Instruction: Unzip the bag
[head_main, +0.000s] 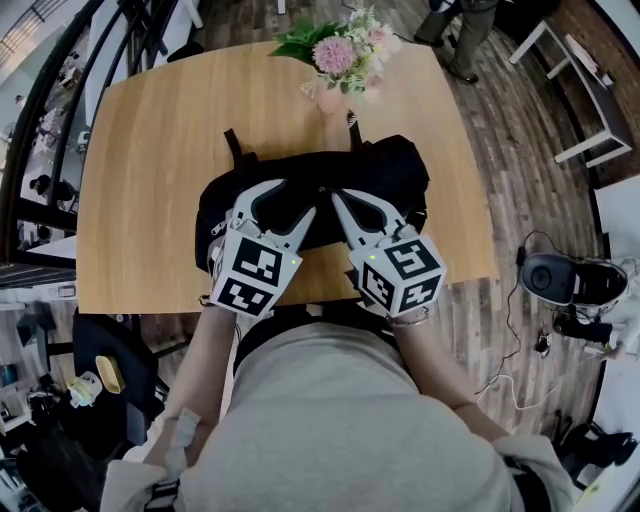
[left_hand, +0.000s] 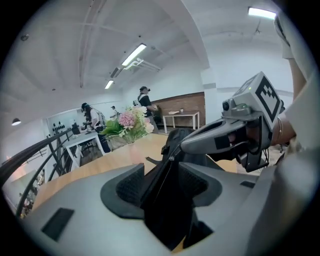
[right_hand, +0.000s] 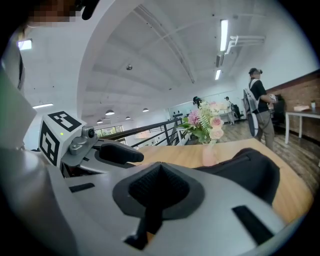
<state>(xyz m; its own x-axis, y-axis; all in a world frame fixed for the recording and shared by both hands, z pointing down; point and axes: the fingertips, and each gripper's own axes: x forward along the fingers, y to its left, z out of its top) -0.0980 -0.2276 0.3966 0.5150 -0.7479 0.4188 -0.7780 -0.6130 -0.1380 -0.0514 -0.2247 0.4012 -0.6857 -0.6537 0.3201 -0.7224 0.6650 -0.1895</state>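
A black bag (head_main: 390, 165) lies on the wooden table (head_main: 140, 160) right in front of me. My left gripper (head_main: 298, 200) is shut on a raised fold of the bag's fabric (left_hand: 165, 200) beside the zipper line (left_hand: 167, 167). My right gripper (head_main: 338, 198) is shut too. In the left gripper view, the right gripper's tip (left_hand: 176, 154) meets the small metal zipper slider (left_hand: 172, 159). The right gripper view shows the closed pads (right_hand: 150, 187) with a thin dark strip between them, the bag (right_hand: 250, 172) to the right and the left gripper (right_hand: 135, 157) alongside.
A vase of pink and white flowers (head_main: 340, 60) stands on the table just behind the bag. The table's near edge (head_main: 320, 290) runs under my hands. A white bench (head_main: 580, 90) and a black device with cables (head_main: 550, 280) are on the floor to the right. People stand far off (right_hand: 260, 107).
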